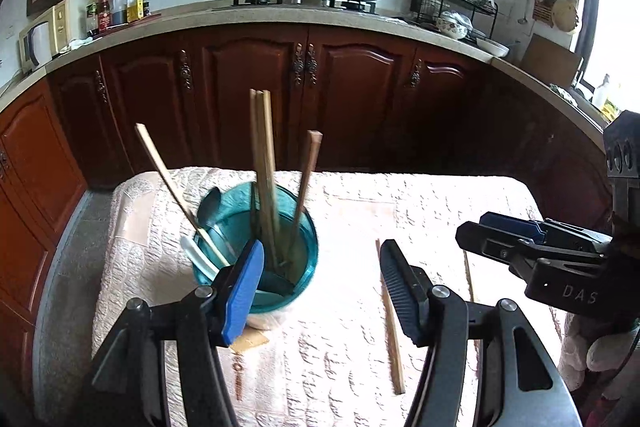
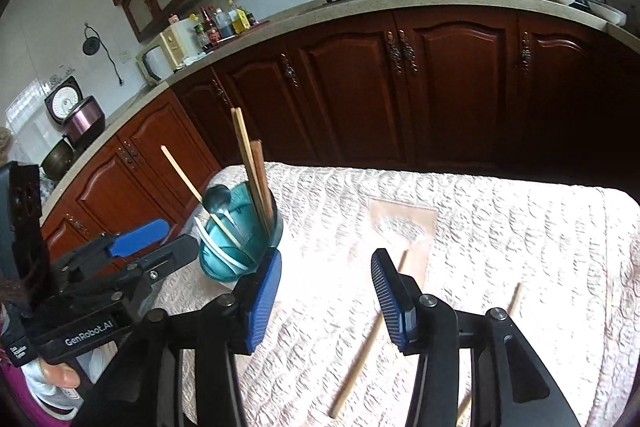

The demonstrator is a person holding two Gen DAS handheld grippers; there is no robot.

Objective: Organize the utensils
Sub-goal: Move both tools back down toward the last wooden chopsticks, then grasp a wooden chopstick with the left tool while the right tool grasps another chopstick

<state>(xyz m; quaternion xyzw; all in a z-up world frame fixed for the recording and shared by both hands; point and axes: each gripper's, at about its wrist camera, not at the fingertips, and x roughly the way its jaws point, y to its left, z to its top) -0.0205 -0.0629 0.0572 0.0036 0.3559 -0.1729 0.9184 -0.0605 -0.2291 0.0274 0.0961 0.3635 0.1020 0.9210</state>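
Teal holder cup [image 1: 280, 259]: stands upright on the quilted cloth [image 1: 420, 211] covering the desk, toward its left part; contains four wooden chopsticks [image 1: 262, 163], a dark metal spoon [image 1: 210, 205] and a white spoon [image 1: 196, 253]. Loose chopstick [image 1: 390, 323]: lies flat on the cloth to the right of the cup, well apart from it. Second loose chopstick [image 2: 513, 301]: shown plainly in the right wrist view, lying further right; in the left wrist view only a thin sliver of it appears beside the other tool. Left tool [image 1: 322, 291]: fingers spread wide, empty, its blue pad in front of the cup's near side; whether it touches the cup cannot be told. Right tool [image 2: 326, 301]: fingers spread wide, empty, above the first loose chopstick. Right wrist view alone: rice cooker [image 2: 84, 119] and kitchen scale on the side counter. Left wrist view alone: wall basket of chopsticks [image 1: 544, 5] by the window.
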